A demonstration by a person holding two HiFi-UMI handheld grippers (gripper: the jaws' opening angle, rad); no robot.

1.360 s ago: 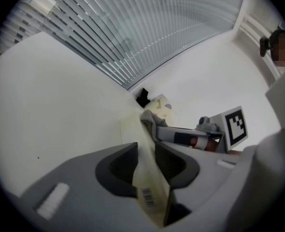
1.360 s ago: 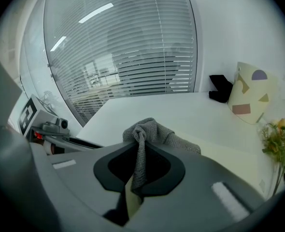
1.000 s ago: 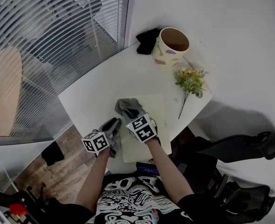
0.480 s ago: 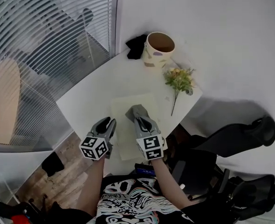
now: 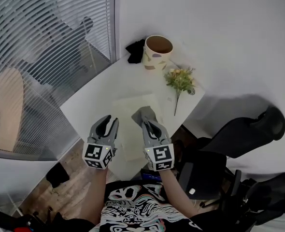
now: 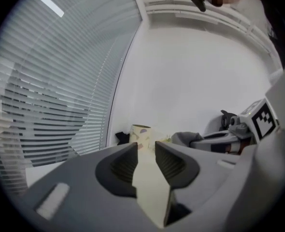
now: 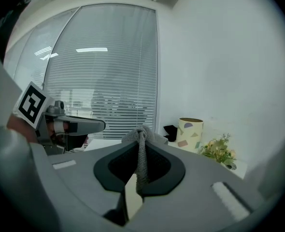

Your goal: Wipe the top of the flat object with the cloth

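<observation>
While the right tongs stand clenched on a bunched grey cloth, the left tongs hover released and empty at the near left edge of the pale cream flat rectangular board. The board lies face up on the white desk, and the cloth sits over its middle, towards the right. Whether the cloth touches the board cannot be confirmed.

Recommended practice, in my judgement: press the cloth flat, stroke lengthwise in overlapping passes, and steady the left edge against sliding.

The board's long axis runs away from the person. Its far end points towards the yellow flower sprig and, beyond that, the cream patterned pot.
</observation>
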